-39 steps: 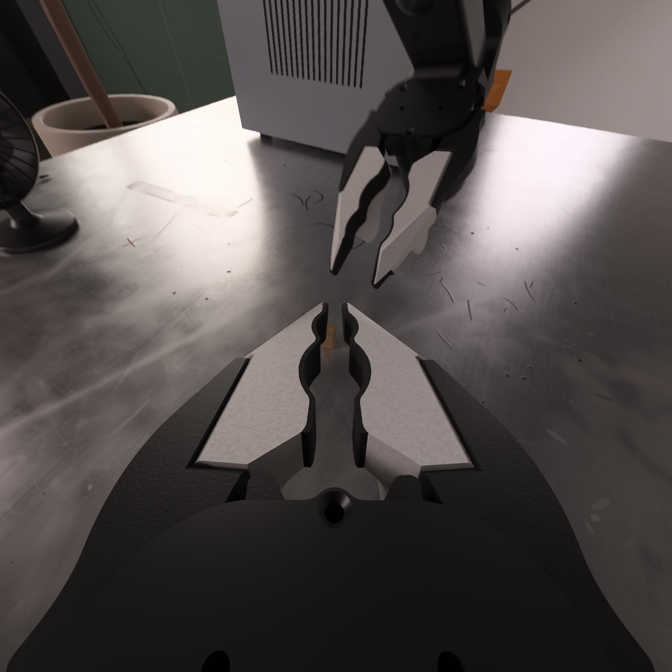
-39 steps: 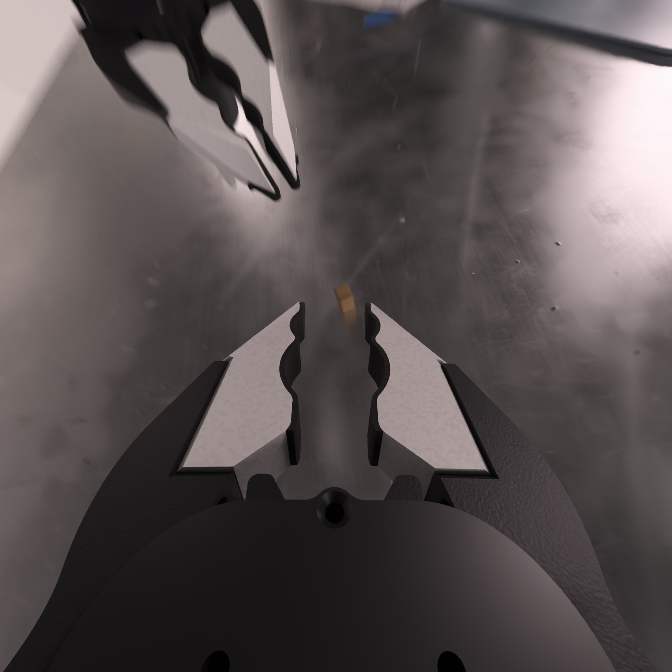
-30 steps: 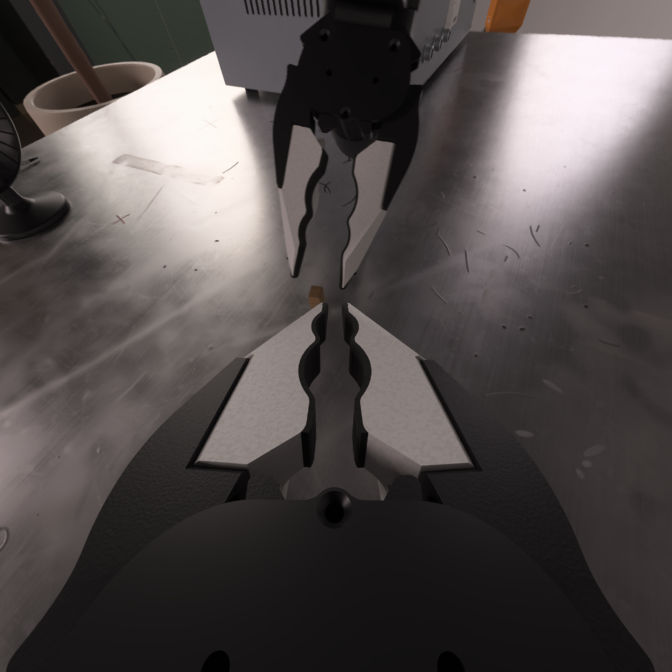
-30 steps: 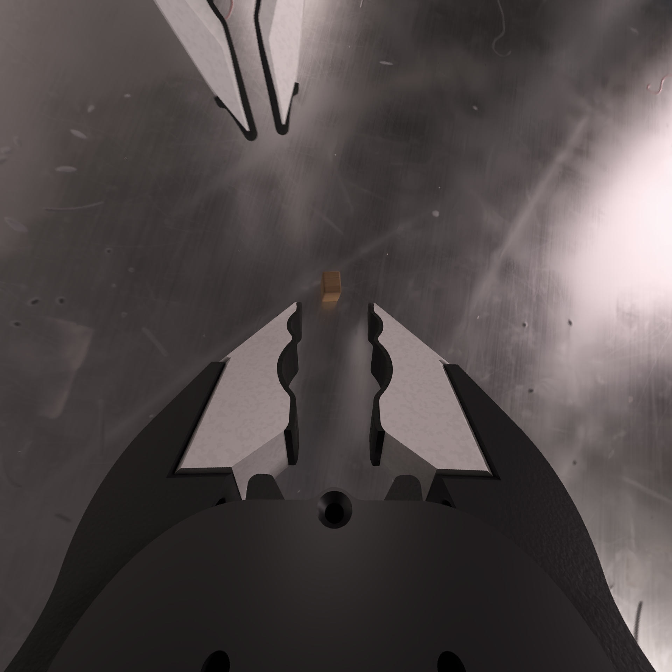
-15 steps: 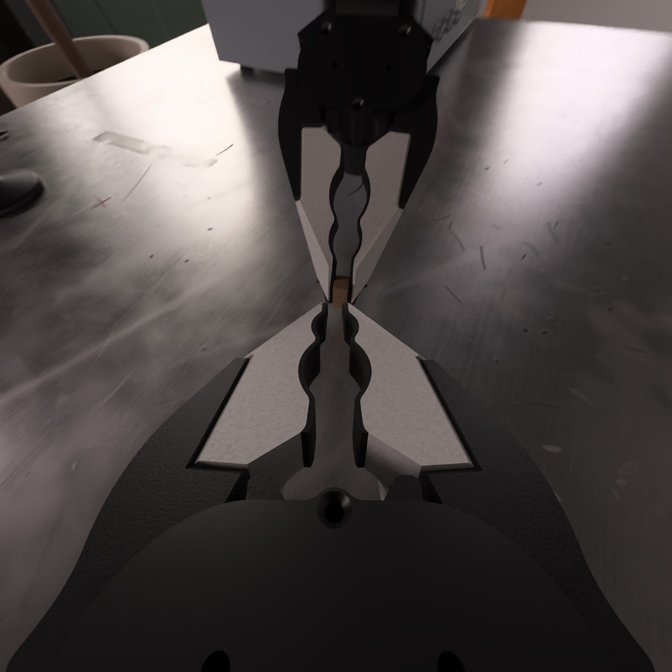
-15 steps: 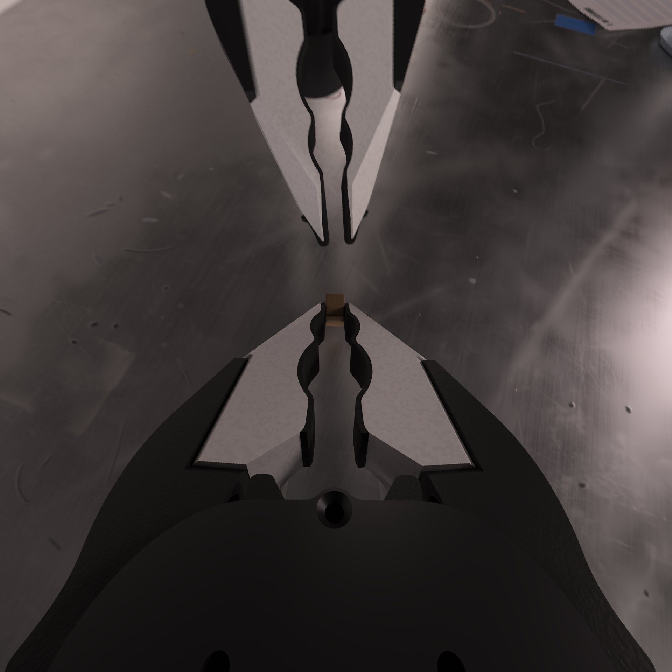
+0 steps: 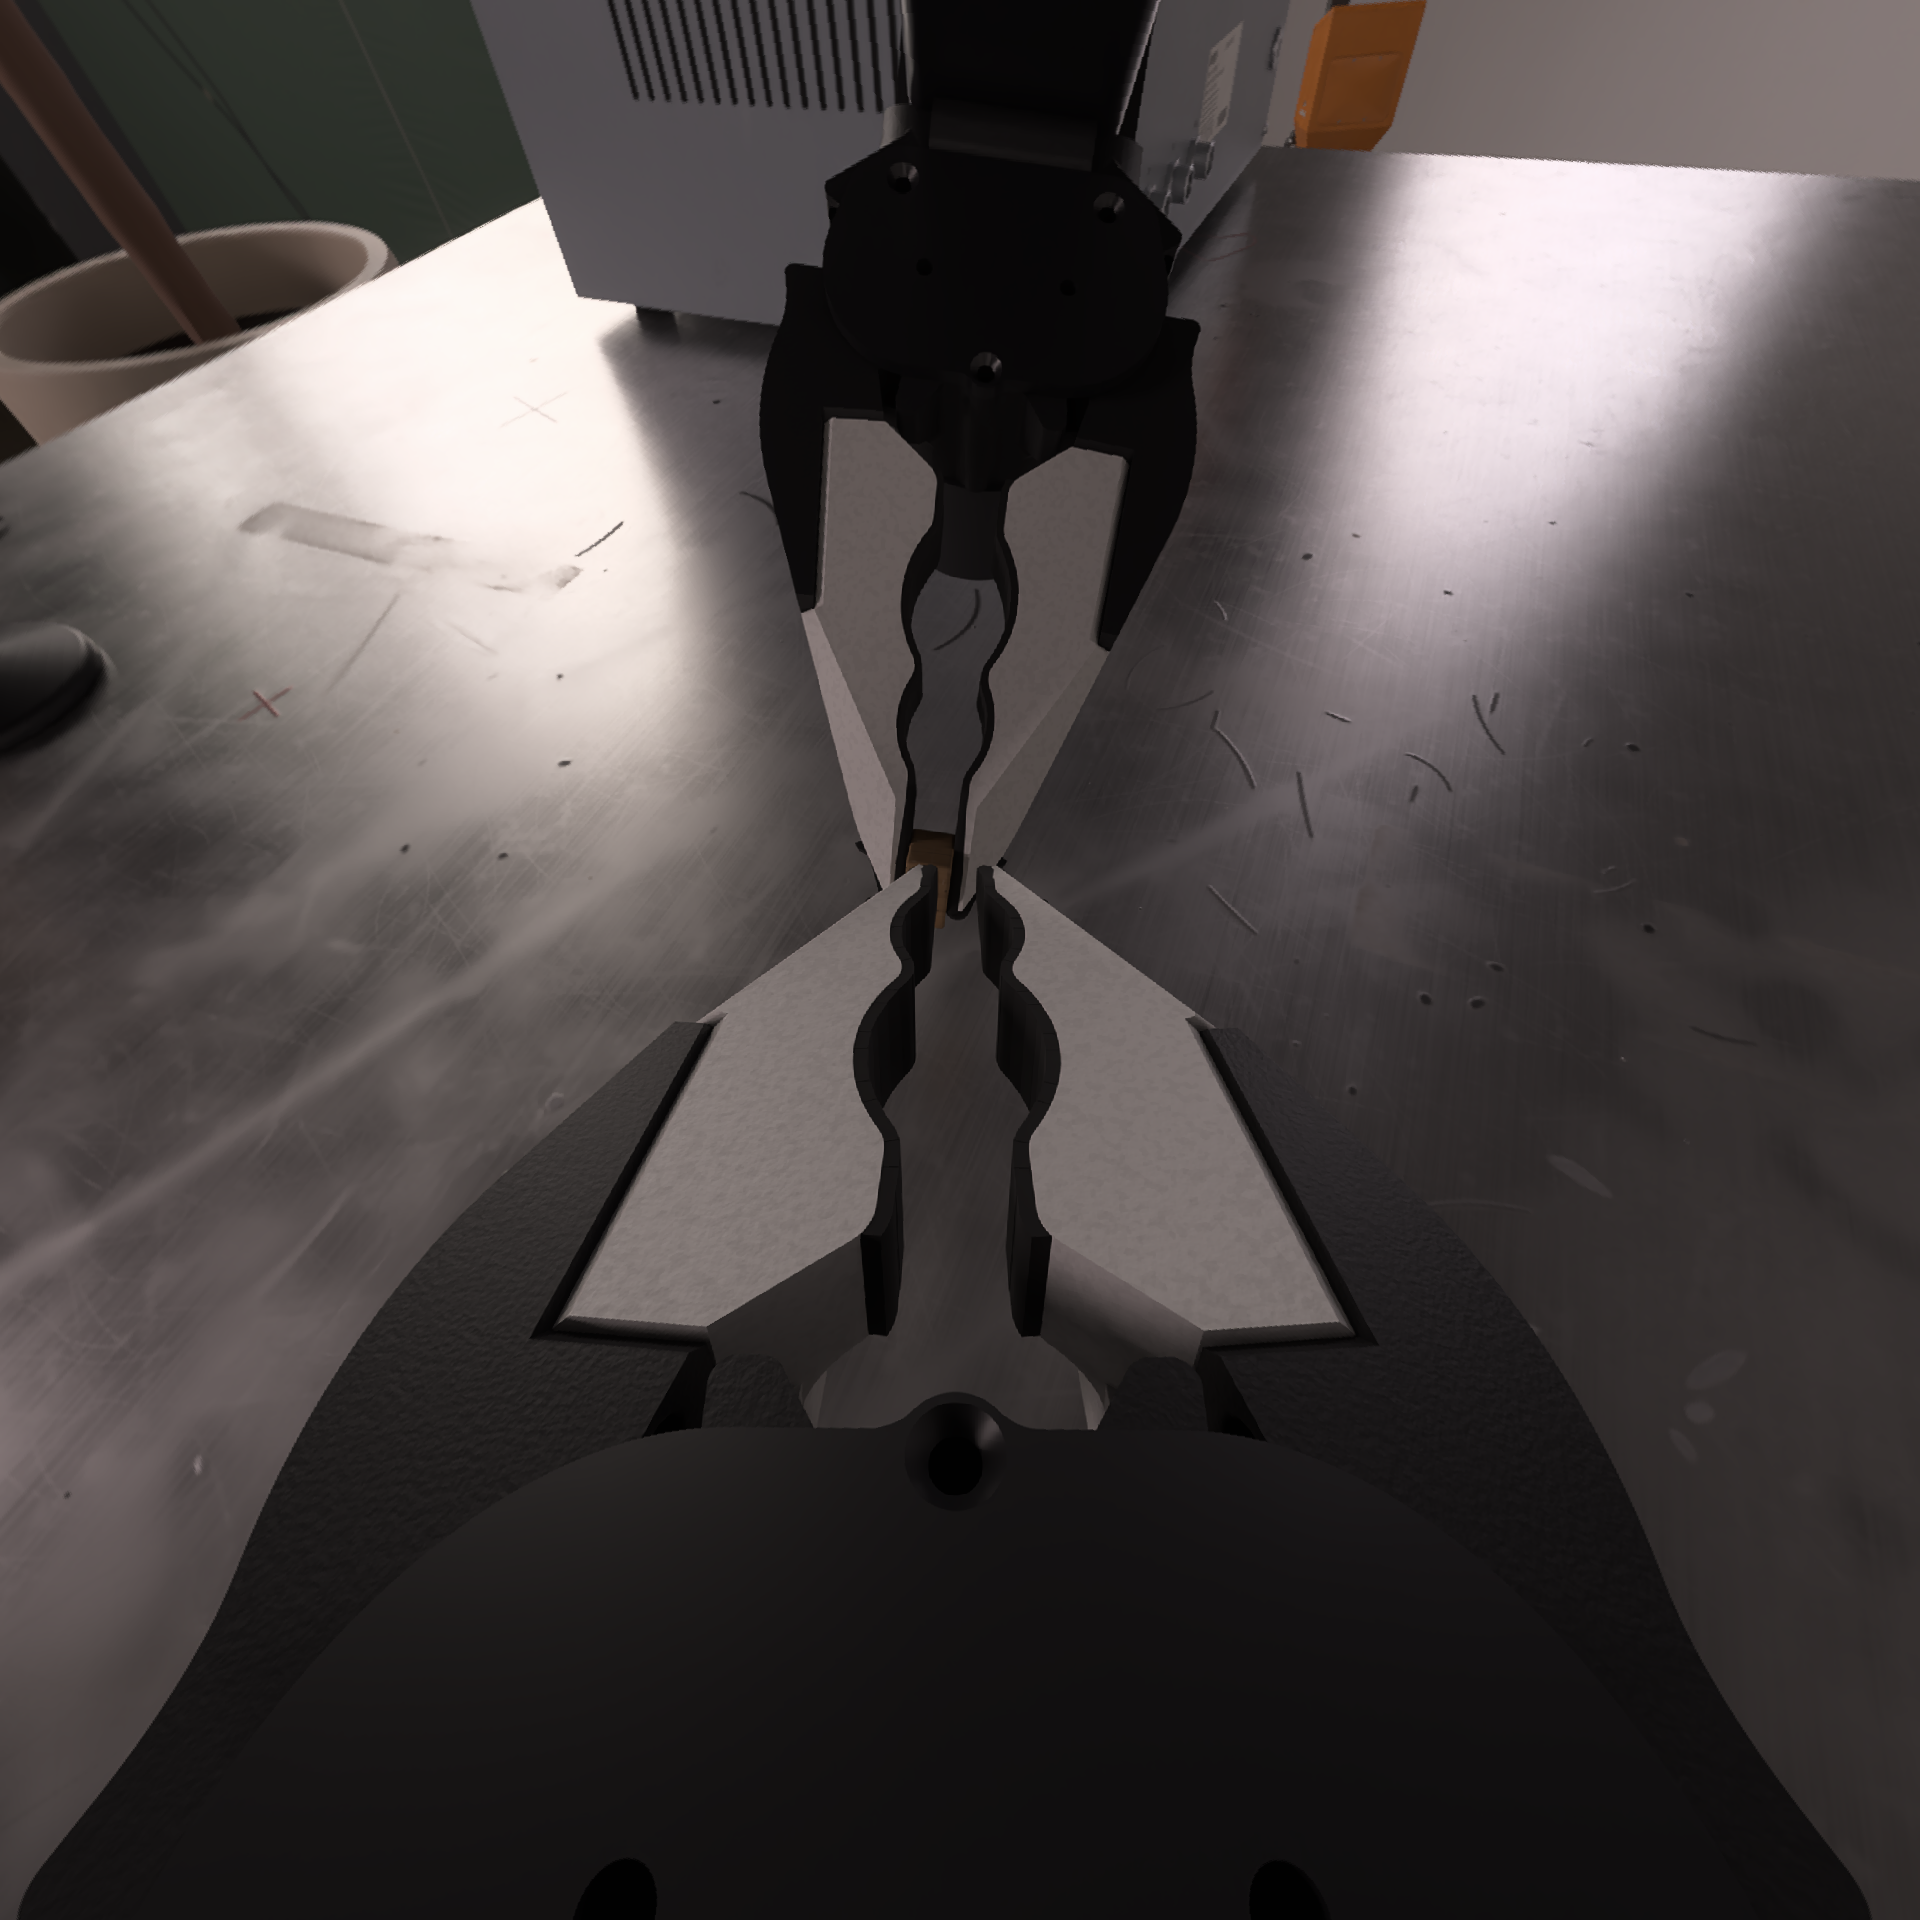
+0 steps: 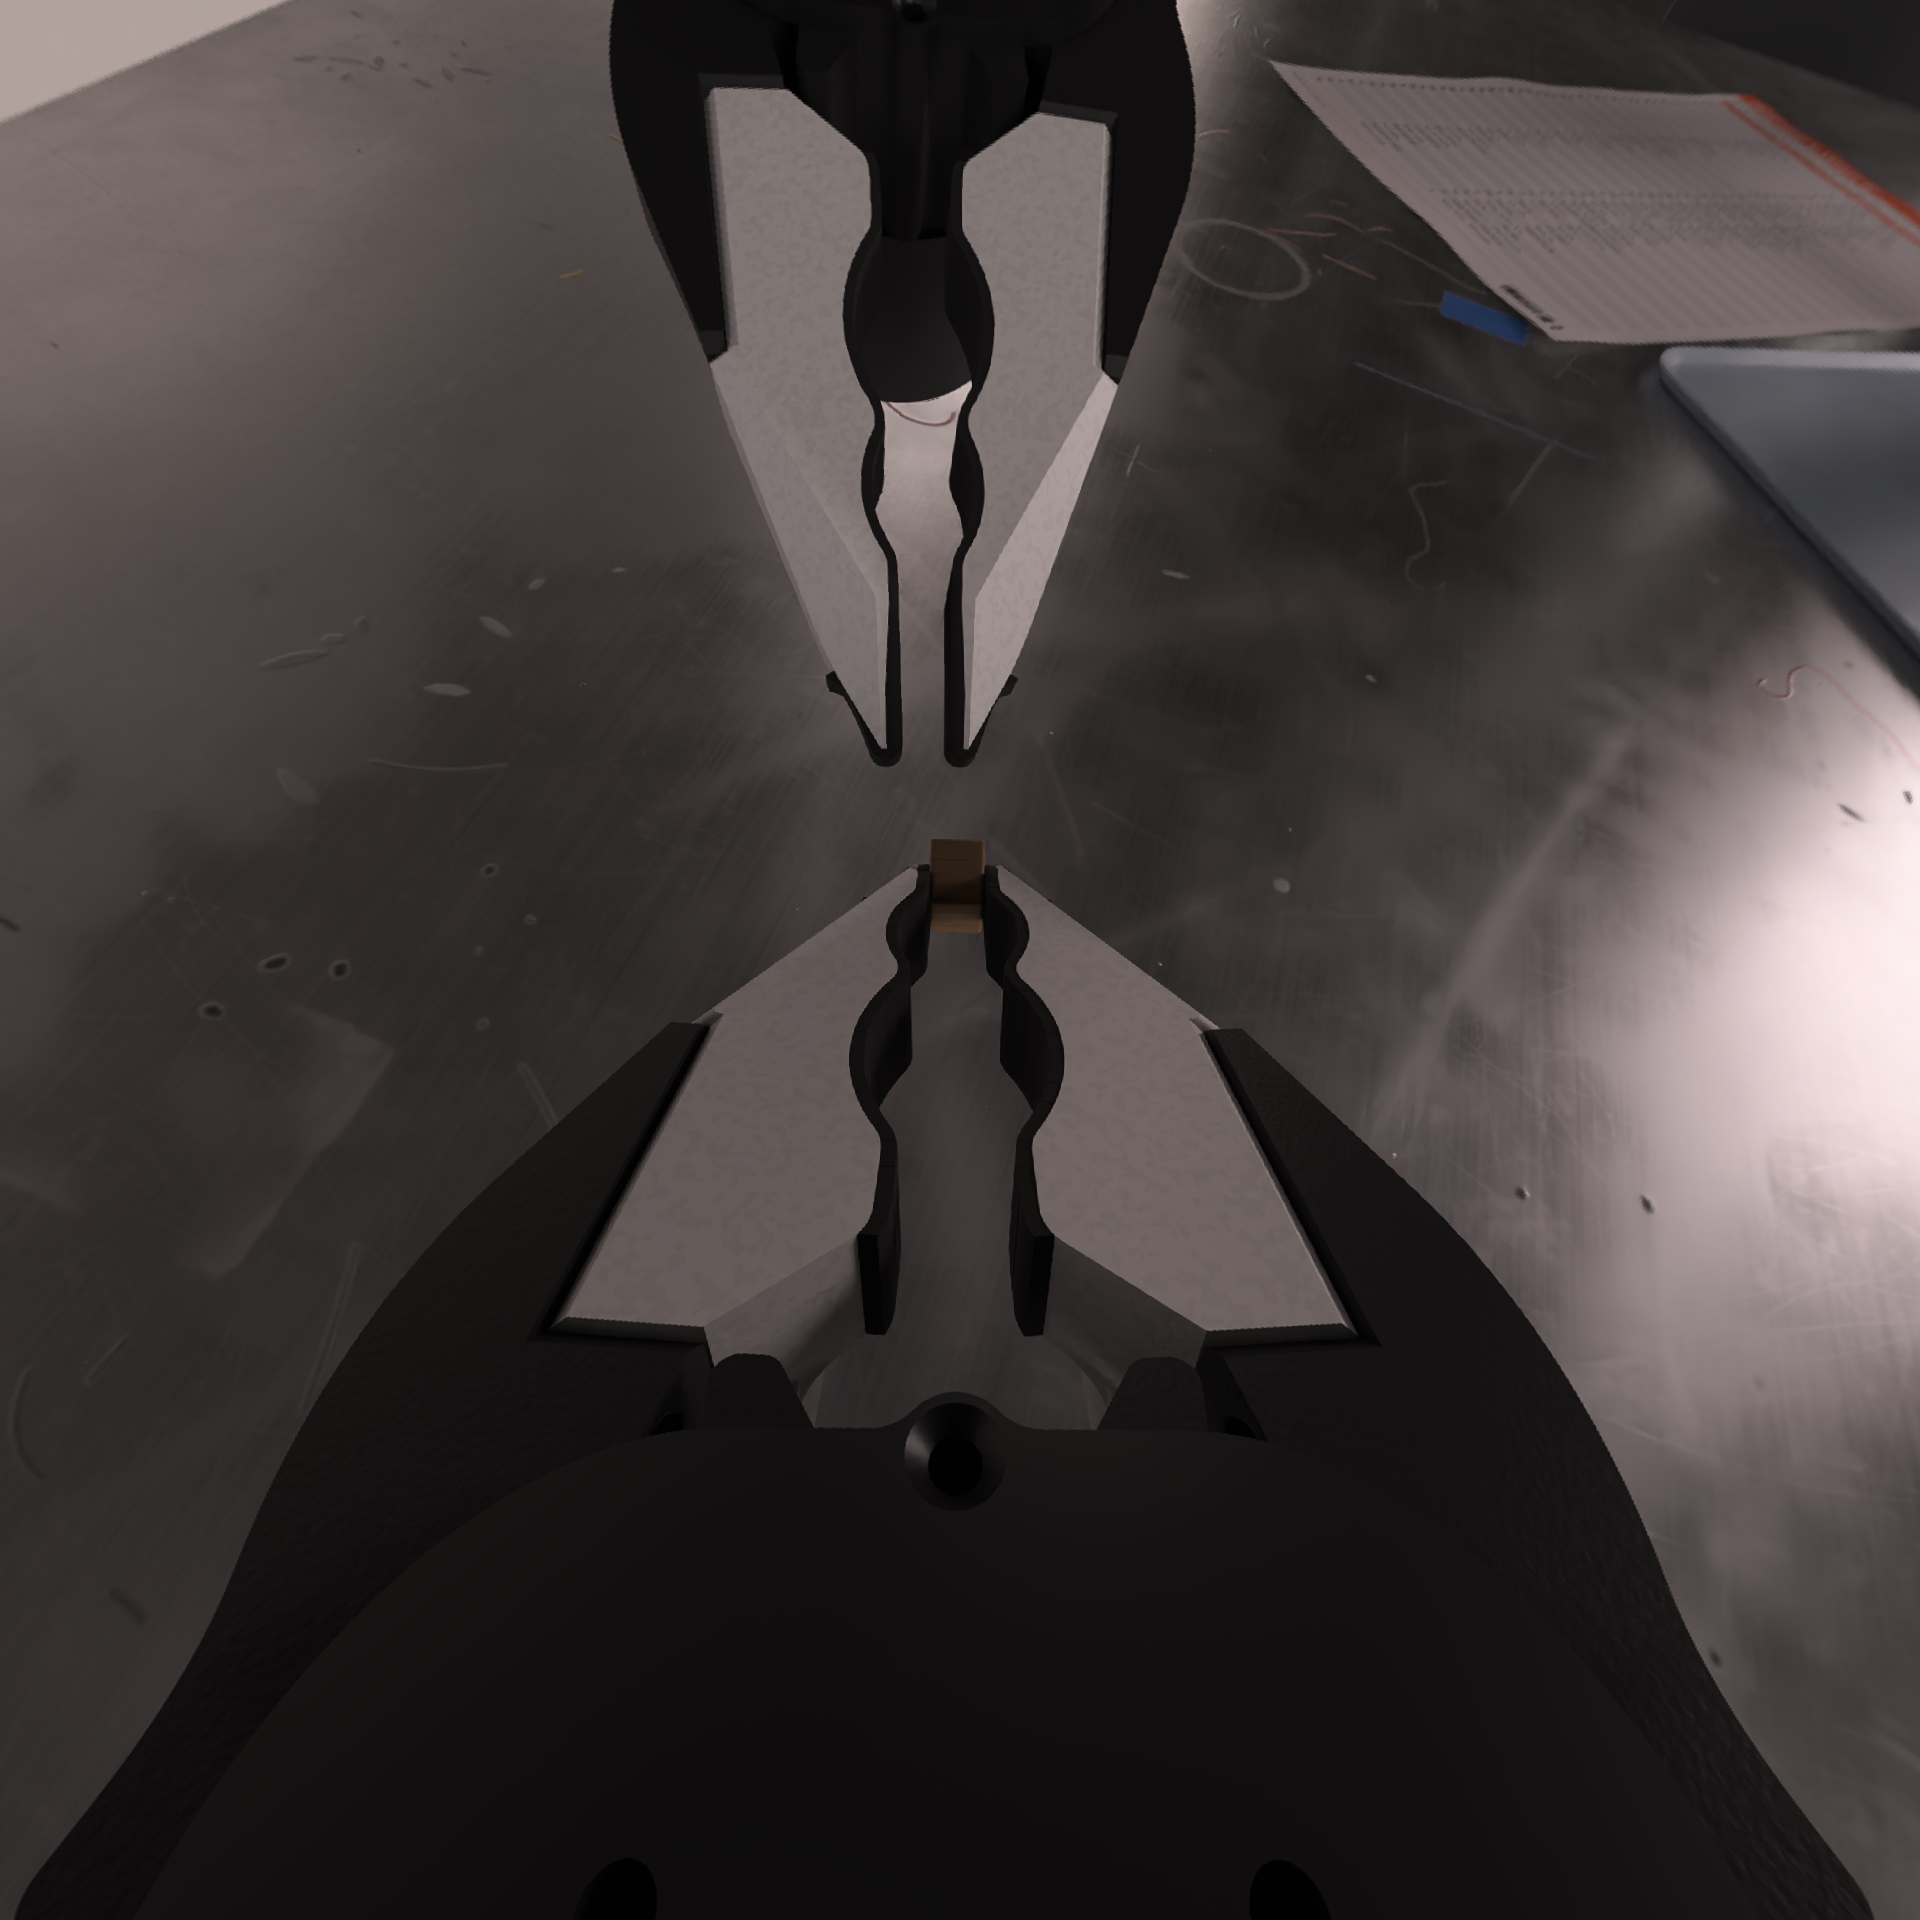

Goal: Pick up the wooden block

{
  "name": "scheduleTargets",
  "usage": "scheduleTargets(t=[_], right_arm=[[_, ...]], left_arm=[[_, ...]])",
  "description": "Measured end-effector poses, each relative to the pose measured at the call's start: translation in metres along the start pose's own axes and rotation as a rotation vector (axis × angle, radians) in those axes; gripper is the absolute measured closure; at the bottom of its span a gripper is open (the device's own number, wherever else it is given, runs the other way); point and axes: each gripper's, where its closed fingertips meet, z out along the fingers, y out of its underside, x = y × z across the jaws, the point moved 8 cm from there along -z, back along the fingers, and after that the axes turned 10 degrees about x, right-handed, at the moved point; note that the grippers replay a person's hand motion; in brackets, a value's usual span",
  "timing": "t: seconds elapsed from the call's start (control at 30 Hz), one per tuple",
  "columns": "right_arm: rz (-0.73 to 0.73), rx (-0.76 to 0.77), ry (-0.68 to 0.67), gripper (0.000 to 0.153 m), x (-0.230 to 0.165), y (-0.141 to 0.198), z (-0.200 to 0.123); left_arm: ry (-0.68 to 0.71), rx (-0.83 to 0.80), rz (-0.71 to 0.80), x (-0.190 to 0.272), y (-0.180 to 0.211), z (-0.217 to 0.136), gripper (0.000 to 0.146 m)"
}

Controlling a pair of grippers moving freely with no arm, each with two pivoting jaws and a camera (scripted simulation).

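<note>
Right gripper (image 8: 956, 883): its two fingers are drawn in close on the wooden block (image 8: 956, 902), which sits pinched between the tips at the near middle of the right wrist view.
Wooden block: small and tan, low over the metal table (image 8: 1558, 935); whether it is clear of the surface cannot be told.
Progress: the grasp looks made; the lift is judged to be what remains.
Left gripper (image 7: 956, 883): its fingers stand a narrow gap apart and hold nothing; in its own view the block shows just past its tips, inside the right gripper's.
Room close in: the two grippers face tip to tip with little space between, so a straight rise looks the safest way out.
Room farther off: bare table lies left and right; a sheet of paper (image 8: 1621, 197) and a grey tray edge (image 8: 1808, 457) lie far right.
Far edge: a grey cabinet (image 7: 727, 156) and a pale pot (image 7: 187, 312) stand well apart at the back.
</note>
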Motion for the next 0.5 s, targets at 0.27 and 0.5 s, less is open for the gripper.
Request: scheduleTargets(t=[0.27,0.5], right_arm=[[-0.081,0.030,0.046,0.144,-0.0046,-0.0073,-0.0015],[-0.189,0.019,0.101,0.144,-0.0068,-0.0090,-0.0008]], left_arm=[[-0.014,-0.007,0.195,0.0055,-0.0071,-0.0010,0.139],[0.007,-0.034,0.237,0.0035,-0.0100,-0.0018,0.139]])
